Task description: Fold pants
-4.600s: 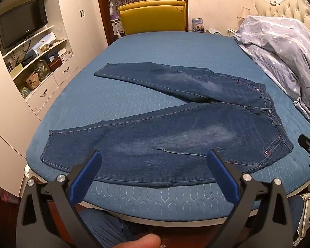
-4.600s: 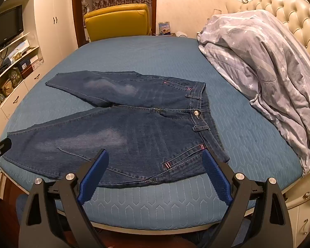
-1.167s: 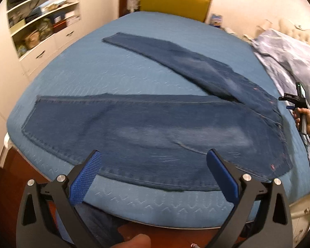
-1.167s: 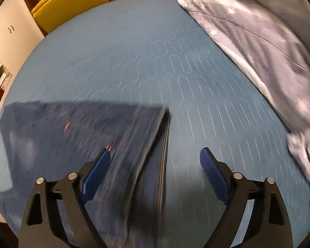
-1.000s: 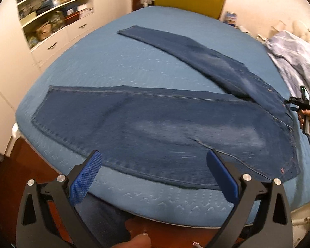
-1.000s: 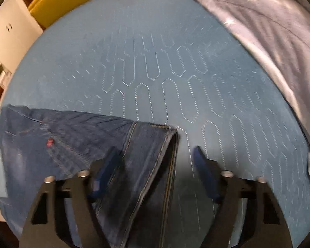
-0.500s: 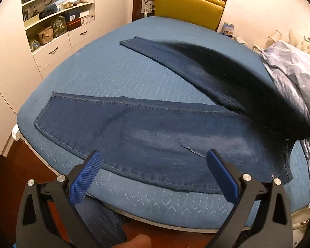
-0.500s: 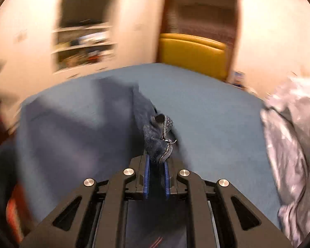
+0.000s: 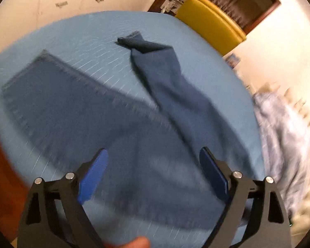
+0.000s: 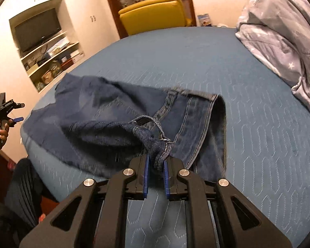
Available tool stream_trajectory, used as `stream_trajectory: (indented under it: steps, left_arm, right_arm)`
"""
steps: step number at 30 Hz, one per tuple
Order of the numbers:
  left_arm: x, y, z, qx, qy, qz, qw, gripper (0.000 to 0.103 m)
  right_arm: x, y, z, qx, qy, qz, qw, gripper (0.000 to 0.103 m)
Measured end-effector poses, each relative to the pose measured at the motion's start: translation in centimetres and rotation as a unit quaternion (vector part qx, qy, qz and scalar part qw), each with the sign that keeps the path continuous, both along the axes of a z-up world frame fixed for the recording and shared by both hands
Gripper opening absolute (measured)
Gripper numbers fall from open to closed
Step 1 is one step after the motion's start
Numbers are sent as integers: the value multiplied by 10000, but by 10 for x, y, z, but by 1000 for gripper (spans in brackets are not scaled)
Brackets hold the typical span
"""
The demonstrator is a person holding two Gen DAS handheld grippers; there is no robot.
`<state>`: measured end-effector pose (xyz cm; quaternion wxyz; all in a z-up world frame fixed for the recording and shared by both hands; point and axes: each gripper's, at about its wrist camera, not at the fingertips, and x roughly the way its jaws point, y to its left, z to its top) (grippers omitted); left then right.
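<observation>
The right gripper (image 10: pixel 155 166), clenched on the waistband of the jeans (image 10: pixel 113 115) over the bed (image 10: pixel 258 144), should carry it level while the left gripper (image 9: pixel 153 173), spread wide, steadies the legs.

No readable text, label or number anywhere.

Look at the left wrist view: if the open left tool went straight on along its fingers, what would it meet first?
Probably the jeans spread on the blue bed; the left tool points at denim between its fingers. Blur leaves depth unclear.
</observation>
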<state>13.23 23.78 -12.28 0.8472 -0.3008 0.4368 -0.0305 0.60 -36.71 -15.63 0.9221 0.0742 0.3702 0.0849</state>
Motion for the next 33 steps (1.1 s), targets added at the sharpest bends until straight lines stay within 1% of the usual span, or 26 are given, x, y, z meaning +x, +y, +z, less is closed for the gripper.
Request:
stream_trajectory:
  steps: [1,2,3,5,7,8,9,11,12,14,15,18,19,20,22,23,24,25,26,27,28,29,30,31,32,33]
  left_arm:
    - [13,9,-2,-48,34,95,9999,79]
    - [26,18,-3,-133,41,151,9998,78]
    - [47,29,-7,-416,4,125,9991,77]
    - [72,43,-15,-713,49,242,9971,68]
    - [108,59,-37,-1422,158,333,9892,62]
    - [118,63,-44,-1575,212,385,9865,59]
    - [132,66,-56,-1780,293,448,9826,59]
    - [157,67,-79,-2101,493,583,9747,54]
    - [165,65,-87,-2212,542,616,9718,54]
    - [180,65,-99,-2399,588,669,9667,51]
    - [188,65,-105,-2542,593,718,9627,50]
    - [202,66,-118,-2892,553,814,9522,42]
    - [206,66,-121,-3002,556,832,9486,32]
    - [211,66,-127,-3200,572,866,9417,22]
    - [216,72,-130,-3368,525,1011,9347,11]
    - [218,77,-127,-3437,478,1078,9317,4]
    - [221,82,-113,-3419,373,1121,9323,4]
    - [224,85,-99,-3326,257,1101,9363,0]
    - [226,86,-80,-3136,139,1036,9438,0]
    - [225,83,-54,-2827,24,925,9547,0]
    - [216,80,-31,-2533,-78,895,9632,0]
    - [197,79,-12,-2378,-186,931,9667,0]
    - [179,78,0,-2278,-274,962,9686,0]
    - [147,78,12,-2082,-417,1006,9720,0]
    - [119,75,19,-1874,-515,1019,9756,0]
    - [84,70,16,-1472,-532,1037,9822,0]
  right_arm:
    - [-1,3,3,27,-30,-51,10000,12]
    - [0,8,10,61,-67,-120,9999,12]
    - [-1,4,16,93,-112,-190,9997,12]
    - [3,0,30,304,-206,-380,9986,12]
    - [12,-2,41,450,-223,-509,9974,12]
    - [15,-2,44,442,-222,-535,9973,12]
    - [19,-2,48,418,-221,-559,9973,12]
    - [26,-3,54,363,-196,-605,9973,12]
    - [30,-4,56,340,-170,-633,9973,12]
    - [34,-7,58,366,-134,-677,9969,12]
    - [34,-9,57,380,-111,-701,9968,12]
    - [38,-13,54,396,-38,-787,9961,12]
    - [41,-14,54,404,-16,-804,9959,12]
    - [44,-16,53,413,9,-814,9958,12]
    - [60,-24,51,482,85,-835,9953,12]
    - [71,-29,50,507,116,-846,9951,12]
    - [80,-32,51,519,124,-841,9950,12]
    - [94,-35,53,509,105,-839,9951,12]
    - [105,-38,57,495,63,-827,9953,12]
    - [112,-38,61,440,-15,-809,9957,12]
    - [114,-38,63,414,-62,-798,9959,12]
    - [113,-39,64,420,-132,-763,9961,12]
    - [109,-40,63,461,-162,-741,9961,12]
    - [101,-43,58,521,-154,-741,9958,12]
    - [92,-48,47,593,-72,-771,9952,12]
    - [88,-52,38,650,40,-796,9947,12]
